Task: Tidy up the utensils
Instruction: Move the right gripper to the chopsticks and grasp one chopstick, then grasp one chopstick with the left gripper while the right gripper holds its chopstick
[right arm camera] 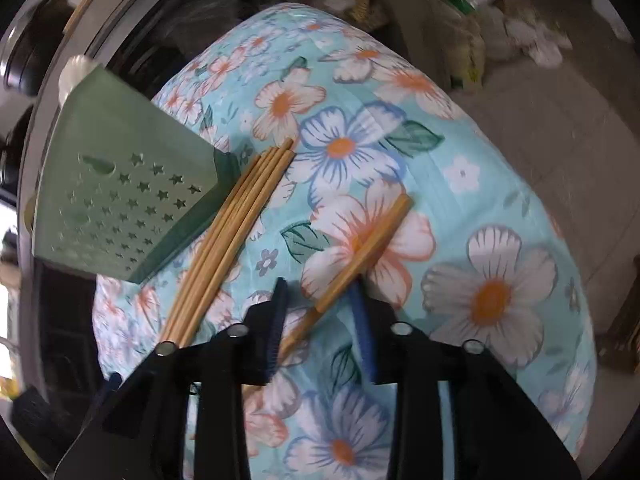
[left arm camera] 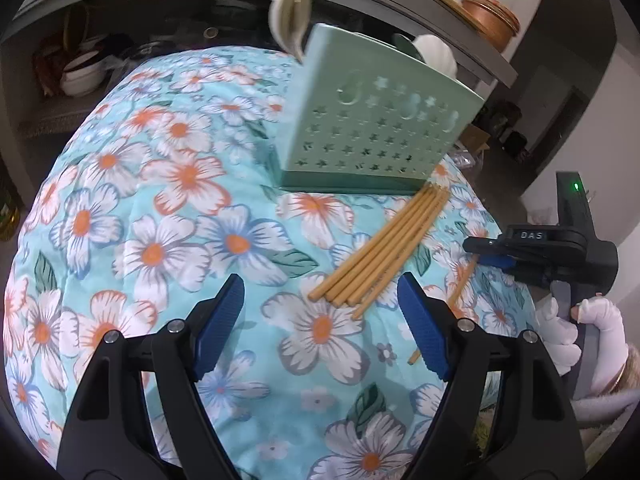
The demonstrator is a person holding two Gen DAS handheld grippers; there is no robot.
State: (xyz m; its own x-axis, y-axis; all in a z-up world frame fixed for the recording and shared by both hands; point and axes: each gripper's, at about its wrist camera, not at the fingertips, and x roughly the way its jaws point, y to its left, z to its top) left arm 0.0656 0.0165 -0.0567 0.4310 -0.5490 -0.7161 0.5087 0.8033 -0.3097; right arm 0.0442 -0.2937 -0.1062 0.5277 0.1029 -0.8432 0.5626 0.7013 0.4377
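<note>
A pale green utensil holder with star cut-outs stands on the floral cloth, and white spoons stick out of its top. A bundle of several wooden chopsticks lies in front of it. My left gripper hovers open just short of the bundle's near ends, holding nothing. In the right wrist view the holder and bundle lie to the left. A separate pair of chopsticks rests on the cloth, running slantwise between the fingers of my right gripper; the gap looks wider than the sticks.
Shelves with bowls and a copper pot stand behind the table. A gloved hand holds the right gripper at the table's right edge. Bags and clutter sit on the floor beyond the far edge.
</note>
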